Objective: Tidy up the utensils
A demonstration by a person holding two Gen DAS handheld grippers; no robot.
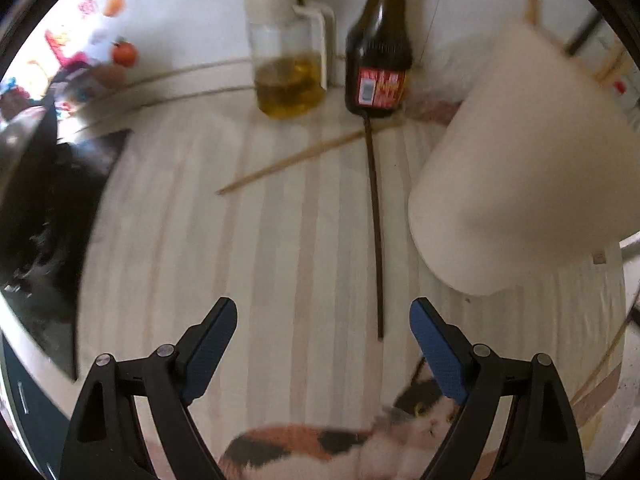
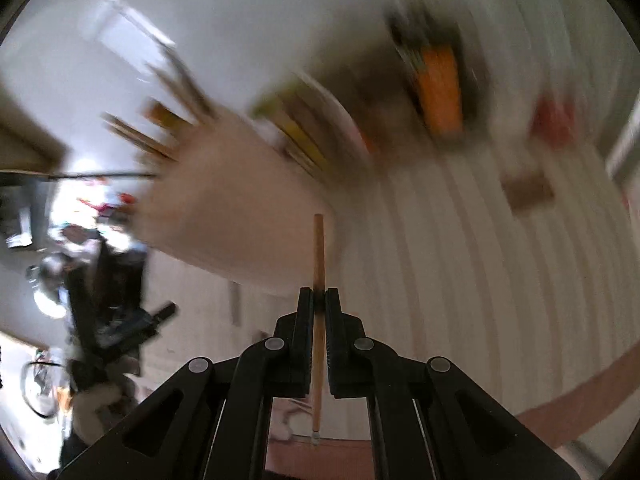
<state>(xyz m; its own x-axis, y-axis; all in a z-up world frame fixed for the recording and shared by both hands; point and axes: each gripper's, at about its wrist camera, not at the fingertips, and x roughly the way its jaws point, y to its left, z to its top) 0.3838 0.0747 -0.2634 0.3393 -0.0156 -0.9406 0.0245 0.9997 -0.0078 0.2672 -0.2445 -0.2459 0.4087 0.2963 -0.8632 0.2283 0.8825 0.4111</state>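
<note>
In the left wrist view my left gripper (image 1: 323, 312) is open and empty above the striped tablecloth. A dark chopstick (image 1: 376, 224) lies just ahead of it, running away toward the bottles. A light wooden chopstick (image 1: 308, 156) lies slanted further back. A cream utensil holder (image 1: 520, 160) stands at the right. In the right wrist view my right gripper (image 2: 319, 294) is shut on a light wooden chopstick (image 2: 318, 248), held upright. The view is blurred. The cream holder (image 2: 224, 200) with several sticks in it is just ahead to the left.
An oil jug (image 1: 290, 44) and a dark sauce bottle (image 1: 378, 48) stand at the back of the table. A black stovetop (image 1: 52, 208) lies at the left. A calico cat (image 1: 360, 440) is below the table's front edge. Blurred bottles and packets (image 2: 436, 84) stand at the right.
</note>
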